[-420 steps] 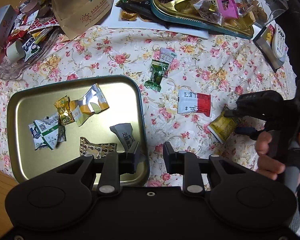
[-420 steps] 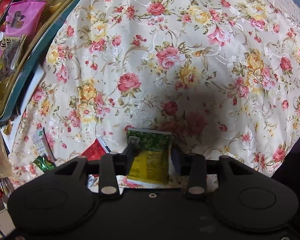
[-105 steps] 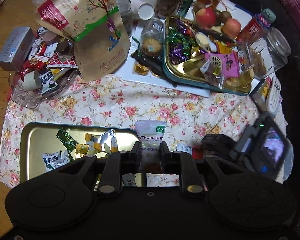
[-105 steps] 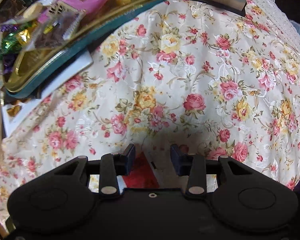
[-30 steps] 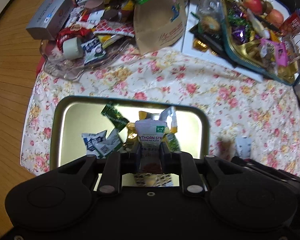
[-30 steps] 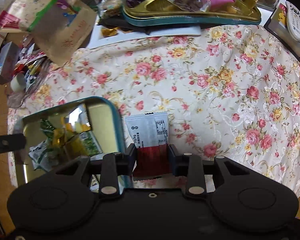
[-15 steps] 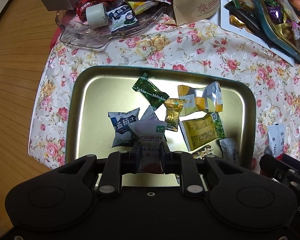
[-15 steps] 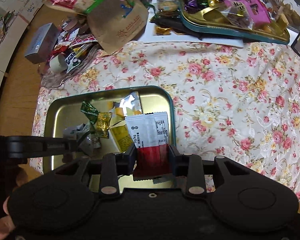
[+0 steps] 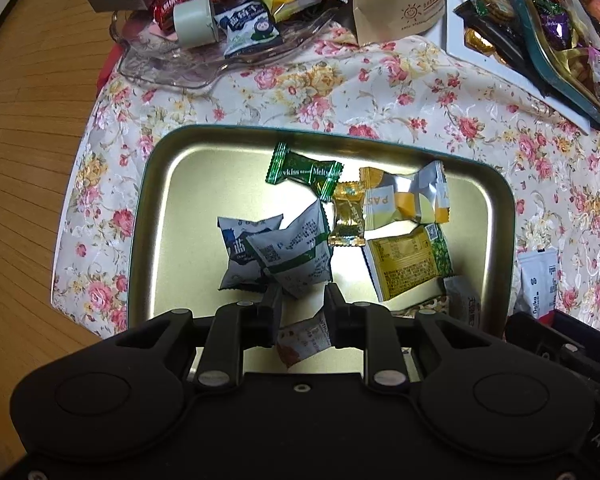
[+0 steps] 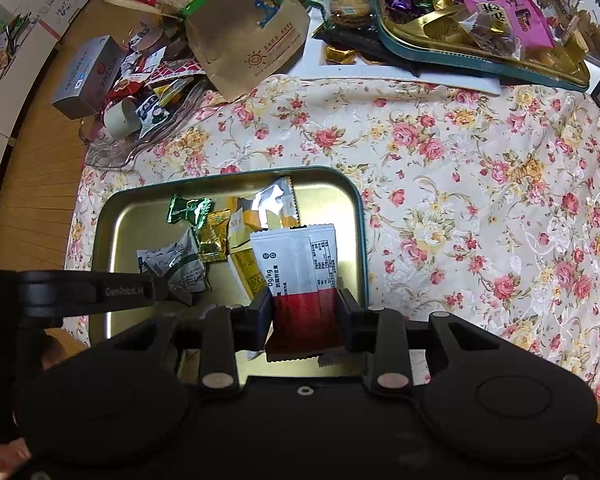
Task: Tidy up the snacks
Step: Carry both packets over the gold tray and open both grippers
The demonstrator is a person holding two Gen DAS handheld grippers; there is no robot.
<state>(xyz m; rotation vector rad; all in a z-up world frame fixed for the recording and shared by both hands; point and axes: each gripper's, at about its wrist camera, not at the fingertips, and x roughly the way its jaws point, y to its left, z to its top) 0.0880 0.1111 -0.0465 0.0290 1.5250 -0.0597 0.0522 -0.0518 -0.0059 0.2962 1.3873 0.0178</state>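
A: What is the left gripper (image 9: pixel 302 304) doing?
B: Its jaws are opening; a small white packet (image 9: pixel 304 338) lies loose between them, over the gold tray (image 9: pixel 152 208).
A: The right gripper (image 10: pixel 305 312)?
B: Clenched on a red-and-white sachet (image 10: pixel 300 276) above the tray's right edge.

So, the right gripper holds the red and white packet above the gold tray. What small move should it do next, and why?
Probably lower the right gripper a little and open it. The red and white packet already hangs over the gold tray, near its right edge, and the left gripper is opening over its own packet there.
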